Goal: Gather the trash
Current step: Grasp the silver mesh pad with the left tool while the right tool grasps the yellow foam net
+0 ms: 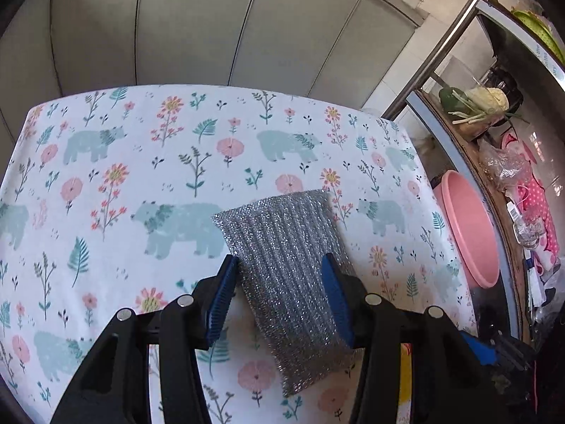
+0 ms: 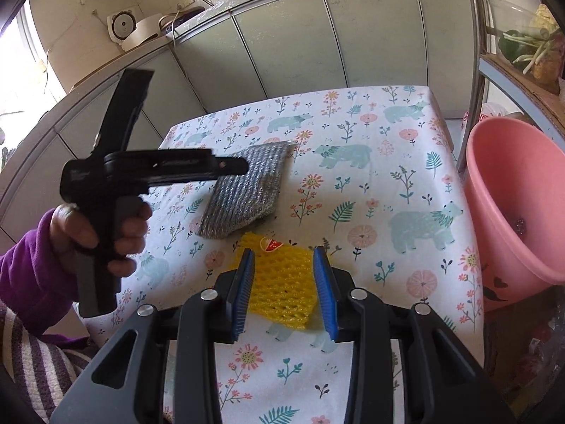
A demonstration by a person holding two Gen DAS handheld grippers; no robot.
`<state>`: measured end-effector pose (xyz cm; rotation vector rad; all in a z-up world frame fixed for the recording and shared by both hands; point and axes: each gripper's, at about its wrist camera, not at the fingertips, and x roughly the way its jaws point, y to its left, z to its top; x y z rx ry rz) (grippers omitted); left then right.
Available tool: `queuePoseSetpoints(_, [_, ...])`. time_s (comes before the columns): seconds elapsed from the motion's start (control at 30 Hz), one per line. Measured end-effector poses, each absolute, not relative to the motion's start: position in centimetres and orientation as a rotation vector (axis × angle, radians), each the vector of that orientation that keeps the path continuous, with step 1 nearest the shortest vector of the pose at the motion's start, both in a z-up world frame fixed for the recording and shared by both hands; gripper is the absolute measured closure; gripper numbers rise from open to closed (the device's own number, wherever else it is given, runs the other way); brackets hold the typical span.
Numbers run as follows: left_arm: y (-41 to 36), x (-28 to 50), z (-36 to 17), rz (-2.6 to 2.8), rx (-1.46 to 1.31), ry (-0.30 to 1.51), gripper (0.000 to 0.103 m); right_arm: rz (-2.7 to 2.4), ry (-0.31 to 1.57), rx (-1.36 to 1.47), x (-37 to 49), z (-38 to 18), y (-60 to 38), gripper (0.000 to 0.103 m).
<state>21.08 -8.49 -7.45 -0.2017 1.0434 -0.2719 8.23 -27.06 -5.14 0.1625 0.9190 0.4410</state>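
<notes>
A silver scouring pad [image 1: 282,268] lies on the floral tablecloth [image 1: 141,162]. My left gripper [image 1: 280,296] hovers just over it, open, its blue fingers astride the pad's width without pressing it. In the right wrist view a hand in a purple sleeve holds that left gripper [image 2: 243,166] over the scouring pad [image 2: 247,190]. A yellow foam net [image 2: 279,282] with a red sticker lies flat on the tablecloth [image 2: 388,176], close in front of the pad. My right gripper [image 2: 284,282] stands open above the net. Its left finger covers the net's left edge.
A pink bucket [image 2: 512,194] stands off the table's right side, also seen as the pink bucket [image 1: 469,233]. A metal rack [image 1: 494,141] with vegetables and bags rises beyond it. Grey cabinet doors [image 2: 282,53] stand behind the table's far edge.
</notes>
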Motion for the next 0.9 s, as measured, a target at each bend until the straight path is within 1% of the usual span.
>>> queuePoseSetpoints(0.1, [-9.2, 21.3, -7.1, -0.291, -0.205, 1.046, 0.055, 0.446, 0.919, 0.158, 8.1, -5.3, -27.1, 0.068])
queuePoseSetpoints(0.33, [-10.6, 18.0, -7.0, -0.274, -0.108, 1.074, 0.055, 0.436, 0.919, 0.159, 8.6, -5.9, -27.4, 0.068])
queuePoseSetpoints(0.57, [-12.5, 17.1, -8.1, -0.208, 0.047, 1.034, 0.054, 0.427, 0.924, 0.158, 8.7, -6.1, -27.8, 0.068])
queuePoseSetpoints(0.7, [-12.4, 16.9, -8.0, -0.184, 0.047, 1.039, 0.054, 0.424, 0.922, 0.152, 8.5, -5.9, -27.9, 0.068])
queuePoseSetpoints(0.73, [-12.2, 16.8, -8.0, -0.181, 0.039, 1.040, 0.054, 0.423, 0.922, 0.151, 8.5, -5.9, -28.0, 0.067])
queuePoseSetpoints(0.77, [-12.0, 16.6, -8.0, -0.181, 0.047, 1.038, 0.054, 0.420, 0.927, 0.153, 8.5, -5.9, -28.1, 0.061])
queuePoseSetpoints(0.8, [-12.2, 16.5, -8.0, -0.184, 0.067, 1.031, 0.054, 0.417, 0.932, 0.156, 8.6, -6.1, -28.1, 0.059])
queuePoseSetpoints(0.9, [-12.4, 16.2, -8.1, -0.177, 0.074, 1.018, 0.053, 0.421, 0.970, 0.149, 9.0, -6.9, -27.7, 0.058])
